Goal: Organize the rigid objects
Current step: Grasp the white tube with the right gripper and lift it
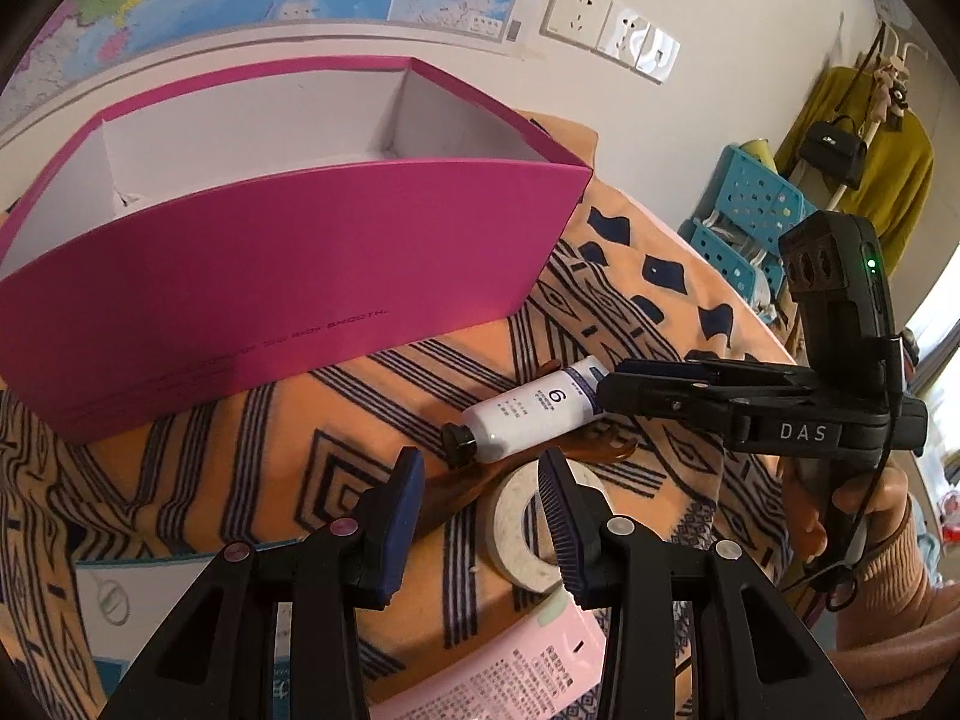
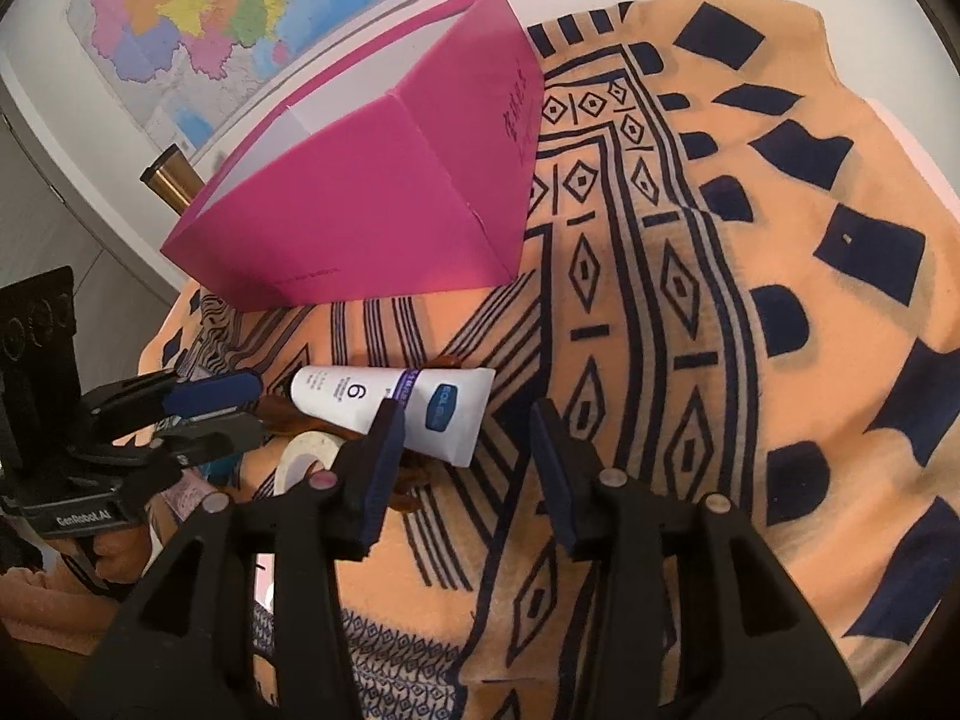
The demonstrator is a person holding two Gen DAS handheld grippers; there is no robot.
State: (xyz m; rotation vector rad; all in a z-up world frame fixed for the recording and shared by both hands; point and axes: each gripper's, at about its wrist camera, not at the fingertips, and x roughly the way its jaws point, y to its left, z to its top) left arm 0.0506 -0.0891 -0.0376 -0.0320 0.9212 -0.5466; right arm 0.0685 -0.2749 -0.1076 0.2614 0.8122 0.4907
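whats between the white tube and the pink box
Only bare patterned cloth. The right wrist view shows the stretch between the tube and the box with nothing lying on it; the left wrist view agrees.

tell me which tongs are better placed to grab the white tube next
Right, probably. The right tongs are open at the tube's flat end, one finger already alongside it. The left tongs are open too, but sit over the tape roll, short of the tube's cap.
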